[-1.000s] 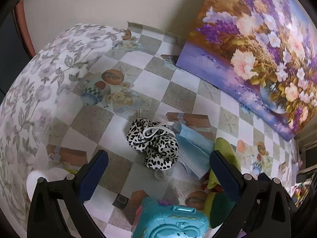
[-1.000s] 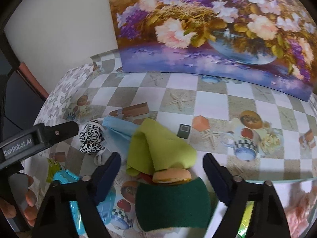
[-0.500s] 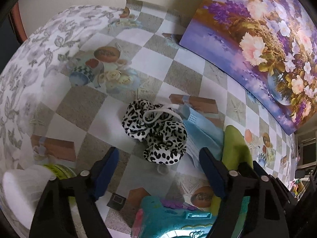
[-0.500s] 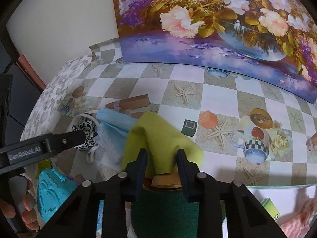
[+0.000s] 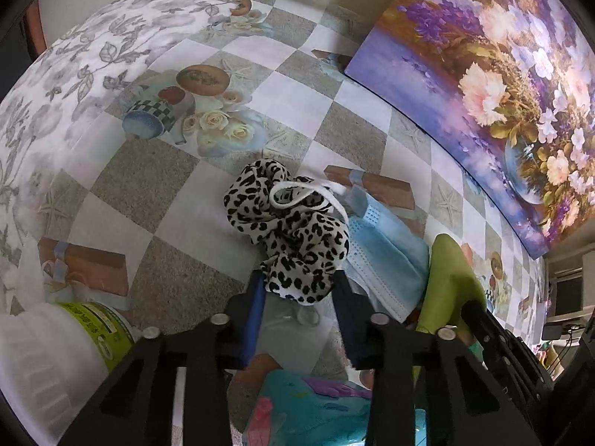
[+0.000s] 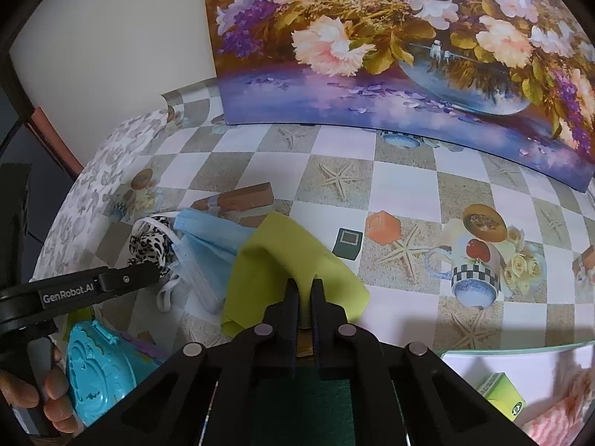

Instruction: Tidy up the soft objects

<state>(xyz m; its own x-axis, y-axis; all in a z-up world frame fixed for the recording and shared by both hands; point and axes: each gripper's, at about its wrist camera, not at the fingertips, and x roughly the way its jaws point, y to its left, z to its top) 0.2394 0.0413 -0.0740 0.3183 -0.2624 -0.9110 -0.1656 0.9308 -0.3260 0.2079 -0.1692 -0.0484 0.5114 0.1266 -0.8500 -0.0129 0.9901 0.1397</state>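
A black-and-white leopard-print scrunchie (image 5: 290,230) lies on the checkered tablecloth, and my left gripper (image 5: 299,290) is closed on its near end. A light blue face mask (image 5: 386,256) lies right of it, its white ear loop over the scrunchie. A lime green cloth (image 6: 290,271) overlaps the mask; my right gripper (image 6: 304,286) is shut on its near edge. The scrunchie (image 6: 152,245), the mask (image 6: 208,245) and the left gripper's arm (image 6: 93,286) show in the right wrist view. The green cloth (image 5: 450,278) shows at the right of the left wrist view.
A flower painting (image 6: 390,44) leans on the wall at the back. A teal plastic toy case (image 6: 100,371) lies near the front. A white bottle with a green label (image 5: 55,356) stands at front left. A green box (image 6: 502,397) sits at front right.
Both grippers moved forward and closed: the left onto the leopard scrunchie, the right onto the green cloth. Both were wide open a second ago.
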